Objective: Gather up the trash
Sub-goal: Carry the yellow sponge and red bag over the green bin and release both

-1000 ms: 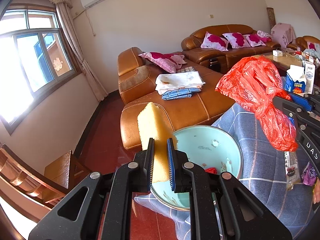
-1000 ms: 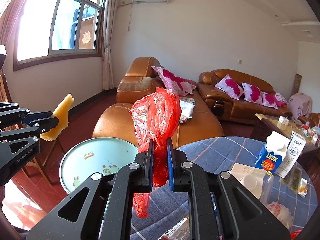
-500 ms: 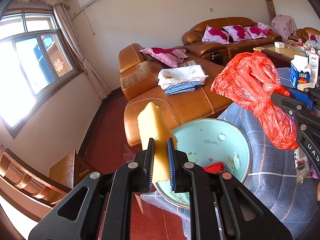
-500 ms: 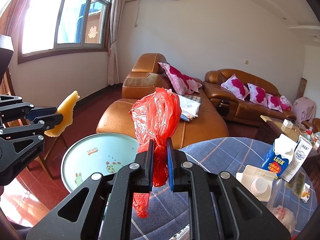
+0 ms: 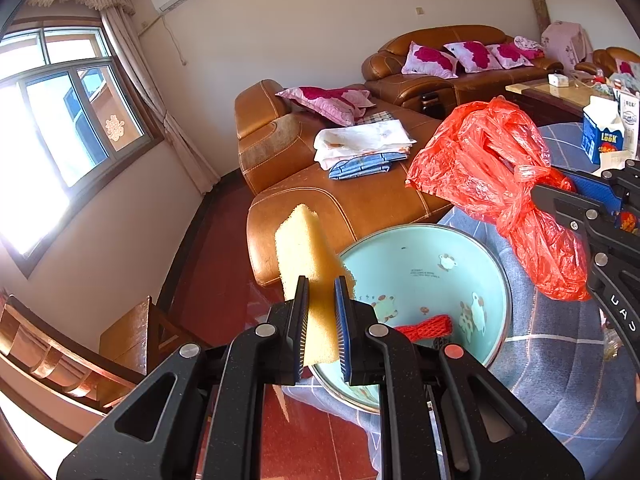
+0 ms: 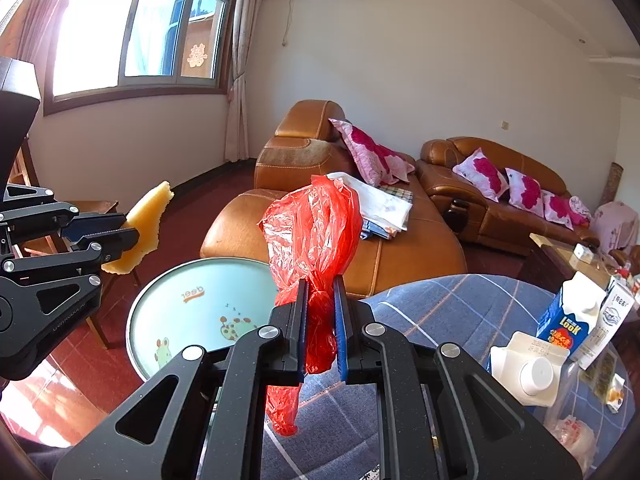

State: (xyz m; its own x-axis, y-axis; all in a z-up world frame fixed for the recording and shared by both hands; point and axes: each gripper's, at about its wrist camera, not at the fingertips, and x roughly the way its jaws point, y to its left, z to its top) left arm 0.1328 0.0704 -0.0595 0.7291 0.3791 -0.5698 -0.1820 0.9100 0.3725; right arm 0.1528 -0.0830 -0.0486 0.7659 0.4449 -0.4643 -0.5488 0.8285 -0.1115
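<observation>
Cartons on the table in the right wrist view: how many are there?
3: a blue carton stands at the right, a white-and-blue carton stands just right of it, and a white carton lies in front. More may be hidden past the frame edge.

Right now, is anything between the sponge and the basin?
Nothing visible. The left gripper holds the sponge over the basin's near rim; only a red net scrap lies inside.
</observation>
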